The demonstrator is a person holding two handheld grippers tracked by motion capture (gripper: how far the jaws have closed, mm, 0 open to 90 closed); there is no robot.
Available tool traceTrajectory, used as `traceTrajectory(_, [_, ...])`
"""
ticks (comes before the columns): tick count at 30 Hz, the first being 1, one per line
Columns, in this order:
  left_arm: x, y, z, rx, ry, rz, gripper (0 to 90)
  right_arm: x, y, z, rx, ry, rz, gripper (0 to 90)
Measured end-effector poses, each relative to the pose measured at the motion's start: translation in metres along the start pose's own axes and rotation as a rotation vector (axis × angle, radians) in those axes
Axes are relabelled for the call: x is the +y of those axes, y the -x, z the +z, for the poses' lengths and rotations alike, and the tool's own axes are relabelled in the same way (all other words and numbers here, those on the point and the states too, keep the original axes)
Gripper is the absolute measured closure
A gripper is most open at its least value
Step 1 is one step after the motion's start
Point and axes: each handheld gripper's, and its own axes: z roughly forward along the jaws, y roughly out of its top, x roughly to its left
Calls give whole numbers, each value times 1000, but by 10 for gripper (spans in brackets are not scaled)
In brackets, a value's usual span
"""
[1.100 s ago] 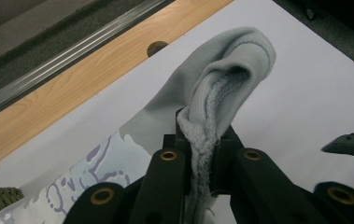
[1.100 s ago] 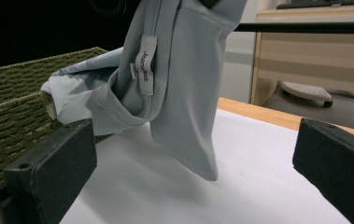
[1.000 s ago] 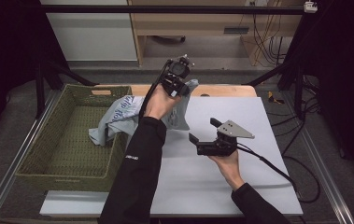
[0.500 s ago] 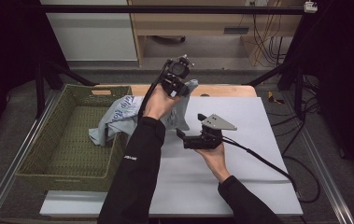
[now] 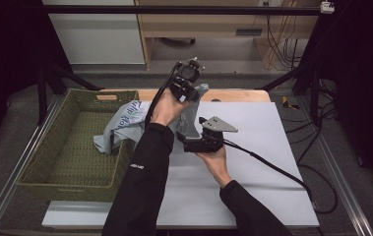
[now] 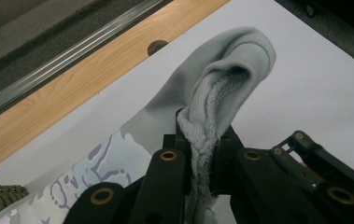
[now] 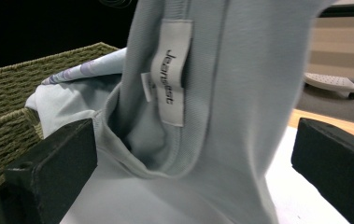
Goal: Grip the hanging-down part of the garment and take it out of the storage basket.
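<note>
Soft, limp pale grey printed T-shirt [image 5: 125, 120] hangs from clamped left gripper [image 5: 186, 88] above bench's far edge; wide-open right gripper [image 7: 188, 154] should pinch its ribbed collar [image 7: 184, 158].

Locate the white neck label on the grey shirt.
In the right gripper view the white label hangs inside the grey shirt's collar, between the right gripper's open jaws, right of the woven basket.

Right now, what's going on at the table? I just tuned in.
A person is handling a light grey T-shirt with two handheld grippers. The left gripper is shut on a bunched ribbed edge, holding it up above the white table; the rest trails over the rim of the woven basket. The right gripper, jaws open, sits at the collar by its label.
</note>
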Motion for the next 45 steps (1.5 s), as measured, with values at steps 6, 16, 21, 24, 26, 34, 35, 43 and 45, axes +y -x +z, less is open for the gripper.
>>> traceTrajectory(6, [-1, -2, -1, 7, -6, -3, 839, -1, -5, 11, 0, -8, -18, 14])
traceTrajectory(16, [-1, -1, -4, 18, -8, 3, 839, -4, -2, 25, 2, -12, 14, 152])
traceTrajectory(21, [-2, 1, -6, 24, -6, 10, 840, -3, -3, 26, 3, -24, 36, 450])
traceTrajectory(24, [-2, 2, -5, 24, -9, 13, 839, -2, 1, 27, 2, -43, 31, 598])
traceTrajectory(26, [-2, 2, -5, 24, -9, 13, 839, -2, 3, 27, -9, -56, 16, 682])
traceTrajectory(34, [-1, 2, -6, 26, 1, 10, 840, 3, 4, 19, -15, -79, 4, 805])
traceTrajectory(35, [-1, 2, -7, 27, 2, 9, 839, 4, 3, 18, -16, -77, 10, 808])
traceTrajectory(43, [1, 5, -7, 30, 18, 11, 839, 9, 20, -10, -13, -58, 11, 822])
traceTrajectory(45, [1, 6, -7, 26, 19, 14, 839, 10, 21, -20, -17, -52, -18, 824])
